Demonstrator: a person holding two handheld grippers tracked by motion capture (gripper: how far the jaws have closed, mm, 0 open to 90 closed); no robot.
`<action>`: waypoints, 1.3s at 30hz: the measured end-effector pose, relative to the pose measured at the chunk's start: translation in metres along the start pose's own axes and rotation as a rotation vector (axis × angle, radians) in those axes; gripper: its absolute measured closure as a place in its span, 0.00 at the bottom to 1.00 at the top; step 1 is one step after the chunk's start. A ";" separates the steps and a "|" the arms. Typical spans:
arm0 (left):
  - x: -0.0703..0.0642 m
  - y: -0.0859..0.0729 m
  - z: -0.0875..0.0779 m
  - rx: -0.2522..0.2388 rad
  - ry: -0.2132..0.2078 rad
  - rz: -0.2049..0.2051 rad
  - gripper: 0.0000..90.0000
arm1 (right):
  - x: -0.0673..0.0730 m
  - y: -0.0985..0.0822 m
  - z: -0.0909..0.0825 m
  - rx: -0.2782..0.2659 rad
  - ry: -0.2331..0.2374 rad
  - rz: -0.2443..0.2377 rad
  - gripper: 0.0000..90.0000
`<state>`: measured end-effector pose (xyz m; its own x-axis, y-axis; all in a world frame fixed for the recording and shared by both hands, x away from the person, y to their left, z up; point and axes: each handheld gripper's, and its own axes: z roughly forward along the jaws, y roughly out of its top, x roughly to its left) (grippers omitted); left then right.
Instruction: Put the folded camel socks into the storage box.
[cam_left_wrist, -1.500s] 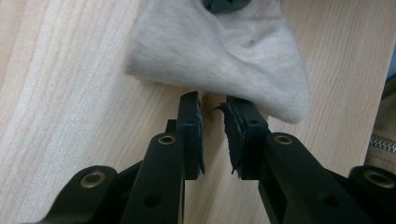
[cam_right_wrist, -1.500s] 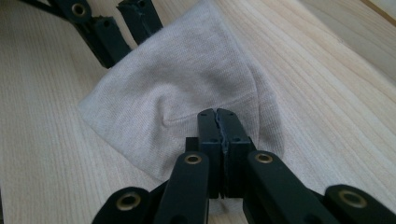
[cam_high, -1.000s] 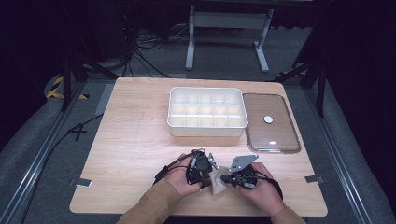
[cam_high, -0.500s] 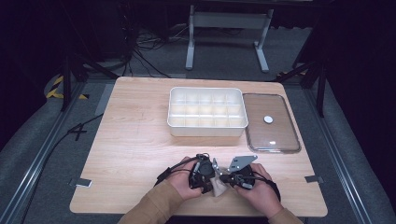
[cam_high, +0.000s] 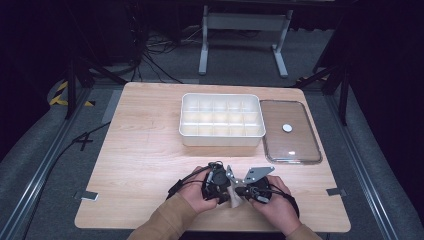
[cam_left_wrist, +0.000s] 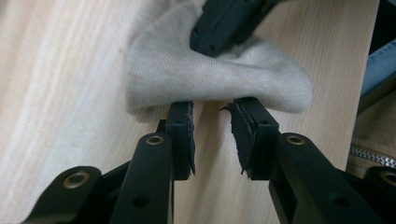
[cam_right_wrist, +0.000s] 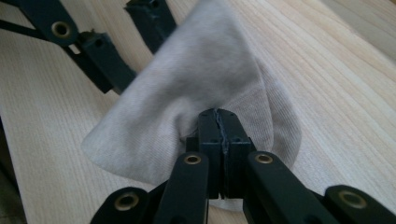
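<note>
Lying bunched at the near edge of the surface, the small grey cloth sits between the two grippers, its ribbed knit gathered into a peak. The right gripper is clenched on a fold of it, jaws pressed together with fabric pinched between them, lifting that part slightly off the wood. The left gripper stands released, its jaws apart with bare wood showing in the gap and their tips touching or just under the cloth's near edge; from the high view the cloth is too small to tell which. Both hands meet close together there, the left hand and the right hand almost touching.

Farther off, near the middle of the surface, stands a white divided tray, its compartments apparently unfilled, and just beside it on the right lies a clear lid with a small white knob.

The step in hand looks like gathering or folding the cloth with two grips. The next move likely calls for the left gripper to ease forward over the edge and close on it, without dragging the fabric out of the right one's pinch.
</note>
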<state>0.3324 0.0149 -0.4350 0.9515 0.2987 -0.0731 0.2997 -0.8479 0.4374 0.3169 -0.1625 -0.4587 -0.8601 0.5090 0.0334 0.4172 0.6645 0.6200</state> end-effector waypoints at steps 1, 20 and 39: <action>0.000 0.001 -0.001 -0.002 0.007 0.005 0.77 | 0.000 0.000 0.000 0.005 0.002 0.007 0.99; 0.009 -0.006 -0.005 0.002 -0.013 -0.035 0.76 | -0.010 0.002 -0.027 -0.082 0.042 0.083 0.90; 0.010 -0.006 -0.011 -0.061 -0.017 -0.040 0.78 | -0.016 -0.009 -0.011 0.065 0.072 0.083 0.93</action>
<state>0.3398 0.0276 -0.4288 0.9401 0.3240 -0.1061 0.3331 -0.8071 0.4875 0.3236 -0.1821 -0.4560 -0.8399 0.5242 0.1402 0.5038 0.6573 0.5605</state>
